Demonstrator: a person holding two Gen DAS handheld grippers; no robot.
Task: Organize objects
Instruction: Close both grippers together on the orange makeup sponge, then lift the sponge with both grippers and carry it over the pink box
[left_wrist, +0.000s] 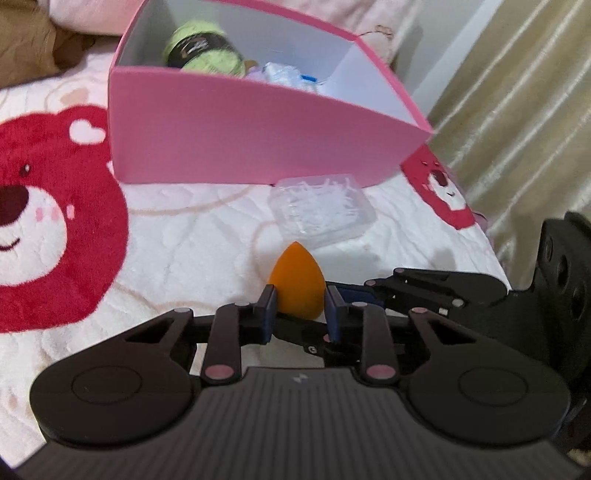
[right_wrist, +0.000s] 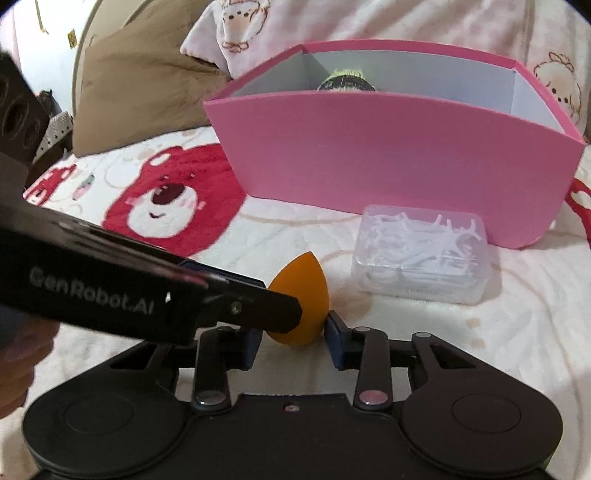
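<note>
An orange teardrop sponge (left_wrist: 295, 284) stands point up on the bear-print blanket. My left gripper (left_wrist: 301, 299) is shut on its lower half, one pad pressed to each side. In the right wrist view the sponge (right_wrist: 299, 295) sits between the fingers of my right gripper (right_wrist: 293, 334). The right pad is at the sponge's side, and a sliver of blanket shows by the left pad, so this gripper is open. The left gripper's finger (right_wrist: 258, 314) crosses in from the left and covers the sponge's left side.
A pink open box (left_wrist: 258, 133) (right_wrist: 388, 158) stands just beyond, holding a green-lidded jar (left_wrist: 203, 48) and small packets. A clear case of floss picks (left_wrist: 321, 210) (right_wrist: 424, 254) lies in front of it. A brown pillow (right_wrist: 140, 74) lies at the back left, and a curtain (left_wrist: 517, 110) hangs past the bed's right edge.
</note>
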